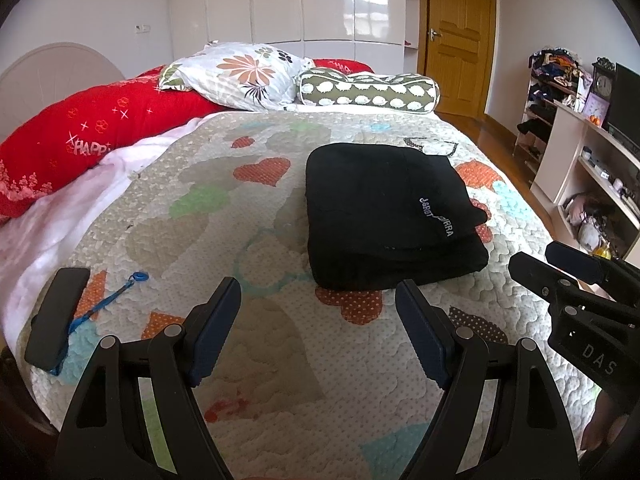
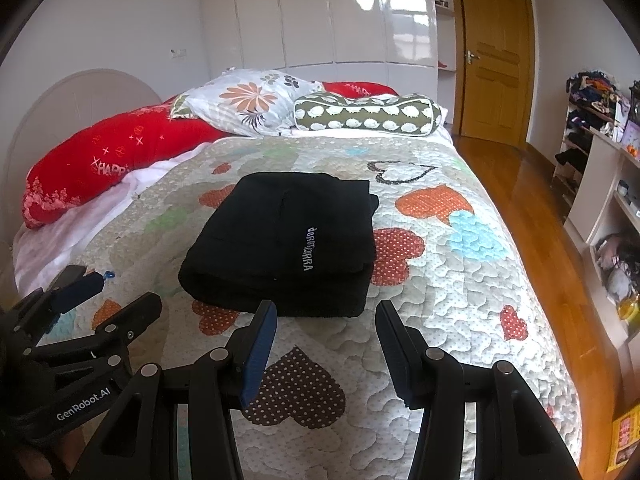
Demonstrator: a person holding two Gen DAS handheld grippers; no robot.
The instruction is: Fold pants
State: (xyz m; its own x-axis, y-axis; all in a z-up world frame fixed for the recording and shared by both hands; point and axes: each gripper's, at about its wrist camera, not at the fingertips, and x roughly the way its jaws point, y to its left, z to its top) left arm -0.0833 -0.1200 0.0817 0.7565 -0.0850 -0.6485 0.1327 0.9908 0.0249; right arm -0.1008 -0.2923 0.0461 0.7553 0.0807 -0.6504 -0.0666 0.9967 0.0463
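**Pants folded on bed; both grippers held clear**

Bed (image 2: 460, 280), covered by a quilted heart-pattern spread, fills both views. Wardrobe (image 2: 340, 20) with glossy white doors stands behind it, a wooden door (image 2: 500, 60) to the right, open shelving (image 1: 580, 152) along the right wall, wood floor below. At the head of the bed lie a red quilt (image 1: 88, 128), a floral pillow (image 1: 244, 74) and a green patterned bolster (image 1: 368, 94).

Pants (image 2: 288, 240), black, lie on the spread as a compact, thick rectangular stack near the middle of the bed. The long axis runs from the near edge toward the pillows. The thick rounded edge of the stack faces the cameras. White lettering on the top layer runs along the same axis, near the right side.

Left gripper (image 1: 318, 328): jaws spread wide, holding nothing, touching nothing, just short of the pants' near edge. Right gripper (image 2: 326, 344): jaws likewise spread, empty, just short of the same edge. Each gripper appears at the margin of the other's view, side by side.

A dark phone (image 1: 58, 316) with a blue strap (image 1: 108, 300) lies on the spread at the left, well apart from the pants.
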